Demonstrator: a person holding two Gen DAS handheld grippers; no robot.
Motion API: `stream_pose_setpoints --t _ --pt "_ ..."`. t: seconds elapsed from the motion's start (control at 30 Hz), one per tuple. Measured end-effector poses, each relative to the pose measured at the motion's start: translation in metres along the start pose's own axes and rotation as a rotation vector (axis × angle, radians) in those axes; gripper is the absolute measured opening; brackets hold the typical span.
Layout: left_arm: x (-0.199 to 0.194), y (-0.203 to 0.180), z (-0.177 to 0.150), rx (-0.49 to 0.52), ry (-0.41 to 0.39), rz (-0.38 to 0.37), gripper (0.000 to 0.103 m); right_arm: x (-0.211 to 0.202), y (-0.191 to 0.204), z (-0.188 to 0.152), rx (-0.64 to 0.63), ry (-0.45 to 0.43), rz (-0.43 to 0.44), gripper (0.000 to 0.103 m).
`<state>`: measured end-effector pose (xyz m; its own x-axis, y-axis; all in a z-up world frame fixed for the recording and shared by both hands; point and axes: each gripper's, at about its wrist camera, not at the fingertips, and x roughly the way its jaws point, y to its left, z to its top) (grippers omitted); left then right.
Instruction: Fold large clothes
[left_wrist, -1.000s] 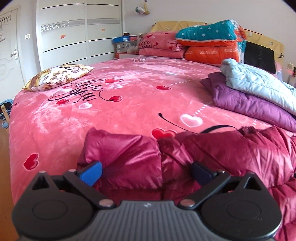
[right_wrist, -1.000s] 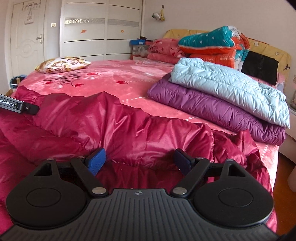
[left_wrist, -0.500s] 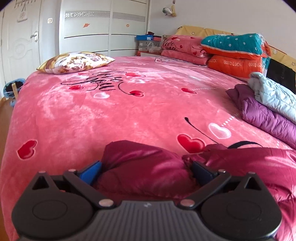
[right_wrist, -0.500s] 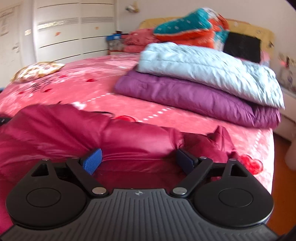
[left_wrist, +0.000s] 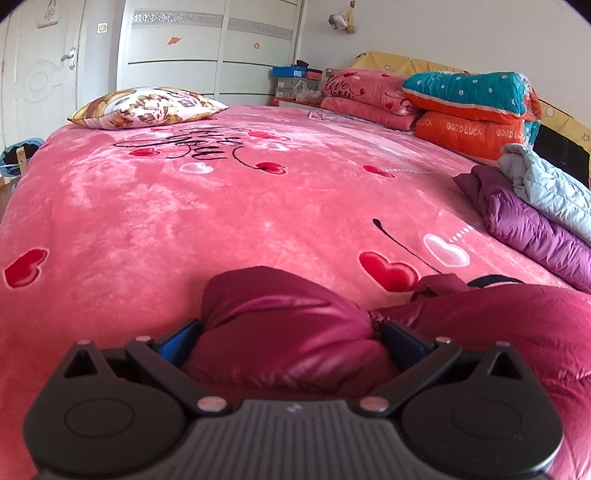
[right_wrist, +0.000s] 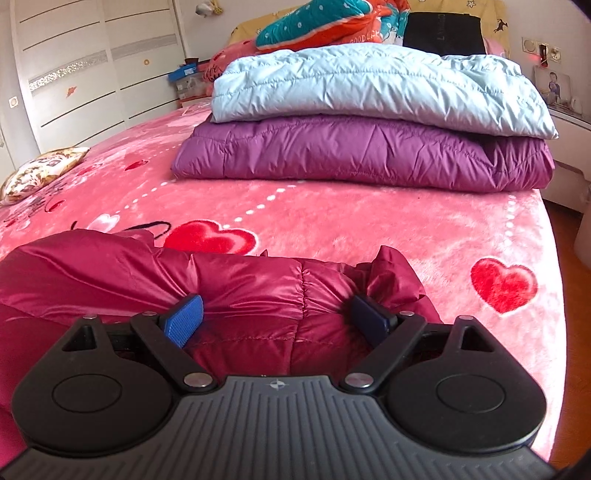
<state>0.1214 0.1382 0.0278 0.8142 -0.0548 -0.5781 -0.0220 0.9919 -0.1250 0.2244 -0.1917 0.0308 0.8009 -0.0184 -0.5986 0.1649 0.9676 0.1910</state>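
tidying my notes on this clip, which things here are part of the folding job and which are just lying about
Part of the job:
- red jacket, fabric bunched between the wide-set fingers of the left gripper and right gripper
- folded purple jacket and blue jacket, stacked

Lying about:
- patterned pillow
- folded blankets
- shoe boxes

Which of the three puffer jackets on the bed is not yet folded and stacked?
The crimson jacket, lying bunched between both grippers; the blue jacket sits folded atop the purple jacket.
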Motion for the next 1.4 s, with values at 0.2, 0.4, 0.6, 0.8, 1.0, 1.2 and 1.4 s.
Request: stream_pose_setpoints --t 0.2,0.4,0.6,0.8,1.0,1.2,1.4 --pt "0.007 0.0 -0.002 -0.004 -0.009 0.004 0.103 0.011 0.004 0.0 -0.02 -0.007 -0.014 0.103" --pt "0.01 0.0 -0.002 -0.004 -0.007 0.004 0.103 0.018 0.004 -0.003 -0.027 -0.024 -0.023 0.103" --pt "0.004 -0.006 0.003 0.029 -0.001 0.032 0.103 0.008 0.0 -0.004 -0.024 -0.03 -0.026 0.103" --pt "-0.033 -0.016 0.021 0.009 -0.036 0.084 0.102 -0.009 -0.01 0.005 0.029 -0.033 -0.013 0.103" --pt "-0.085 -0.077 0.027 0.047 -0.096 -0.057 0.102 -0.06 -0.02 0.019 0.052 -0.16 -0.066 0.103" --pt "-0.077 -0.146 0.0 0.136 -0.024 -0.16 0.102 -0.089 -0.013 0.013 0.022 -0.156 0.026 0.103" --pt "-0.05 -0.151 -0.021 0.157 -0.022 -0.141 0.103 -0.066 -0.01 -0.007 -0.014 -0.068 0.043 0.103"
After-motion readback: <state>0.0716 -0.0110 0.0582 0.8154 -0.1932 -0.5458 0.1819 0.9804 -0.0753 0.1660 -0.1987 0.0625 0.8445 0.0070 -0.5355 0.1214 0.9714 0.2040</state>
